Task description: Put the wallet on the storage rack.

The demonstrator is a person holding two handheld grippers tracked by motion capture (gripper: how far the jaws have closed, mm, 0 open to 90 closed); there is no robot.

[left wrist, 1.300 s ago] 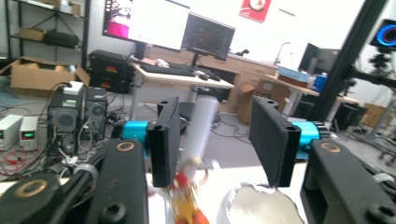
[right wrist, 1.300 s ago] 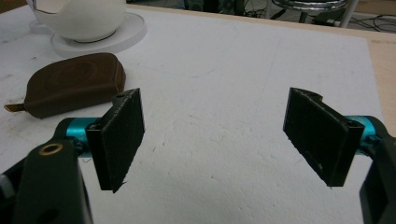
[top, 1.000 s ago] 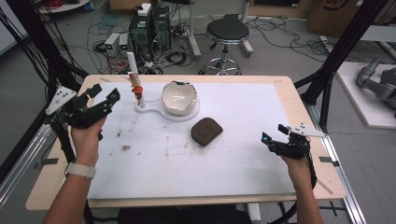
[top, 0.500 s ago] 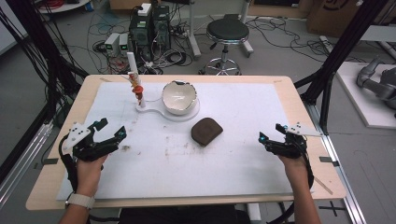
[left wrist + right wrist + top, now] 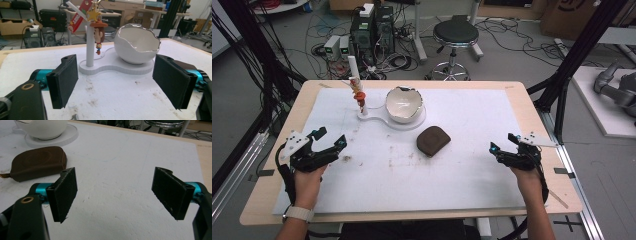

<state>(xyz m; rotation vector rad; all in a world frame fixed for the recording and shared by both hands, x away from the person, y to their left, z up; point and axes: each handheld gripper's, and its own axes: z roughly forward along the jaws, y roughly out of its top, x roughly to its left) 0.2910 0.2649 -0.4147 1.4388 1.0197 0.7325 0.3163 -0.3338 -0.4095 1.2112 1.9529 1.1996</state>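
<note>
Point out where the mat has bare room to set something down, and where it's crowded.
Free: the wide stretch right of the brown pouch up to the right gripper, and the near strip between both hands. Crowded: the far left, where the egg-shaped bowl, its white stand and the hanging figure cluster.

The high view looks steeply down on the whole table. Each hand-held gripper's camera sits low and close over the table's white sheet; all views share the white bowl.

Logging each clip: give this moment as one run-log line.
left claw: open, empty | right claw: open, empty | brown pouch: on mat, untouched | bowl: on stand
</note>
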